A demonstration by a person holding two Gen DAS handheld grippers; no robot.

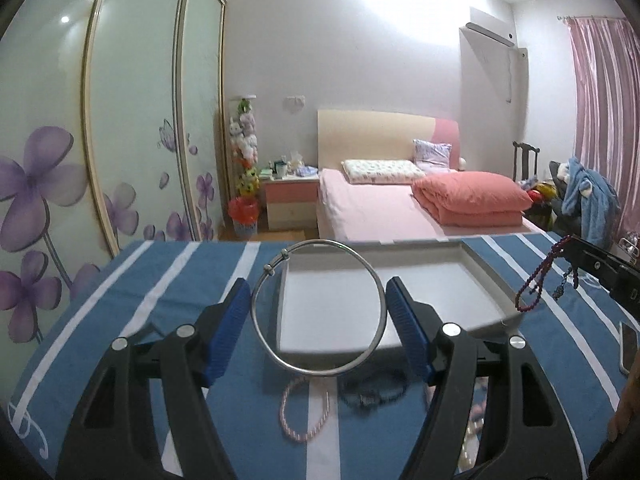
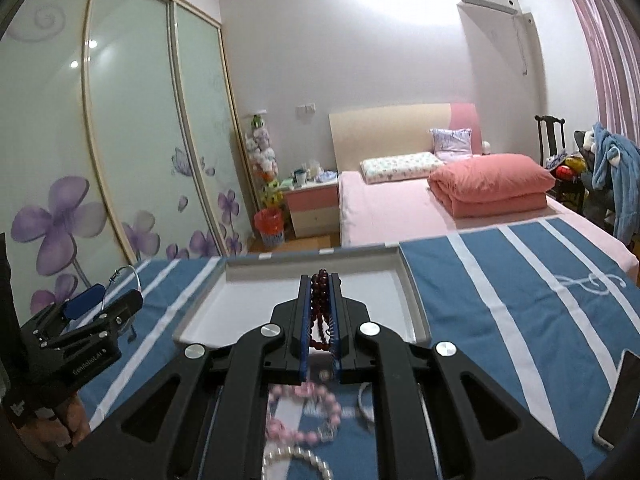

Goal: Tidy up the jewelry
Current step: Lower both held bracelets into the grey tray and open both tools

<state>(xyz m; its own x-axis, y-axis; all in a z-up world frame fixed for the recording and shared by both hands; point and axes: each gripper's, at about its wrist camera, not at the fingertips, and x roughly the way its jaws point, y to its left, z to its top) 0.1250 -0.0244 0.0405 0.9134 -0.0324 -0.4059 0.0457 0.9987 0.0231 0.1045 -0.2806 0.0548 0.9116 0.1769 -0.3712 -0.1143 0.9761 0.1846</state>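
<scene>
My left gripper is shut on a silver bangle, held upright between its blue pads above the blue striped cloth, just before the white tray. My right gripper is shut on a dark red bead string and hovers over the near edge of the tray. The beads hang from it in the left wrist view. On the cloth below lie a thin pink bracelet, a dark bracelet, a pink bead bracelet, a pearl string and a white bangle.
The tray stands at the table's far edge, its floor bare. A phone lies at the right edge of the cloth. Beyond the table are a bed, a wardrobe on the left and a chair with clothes on the right.
</scene>
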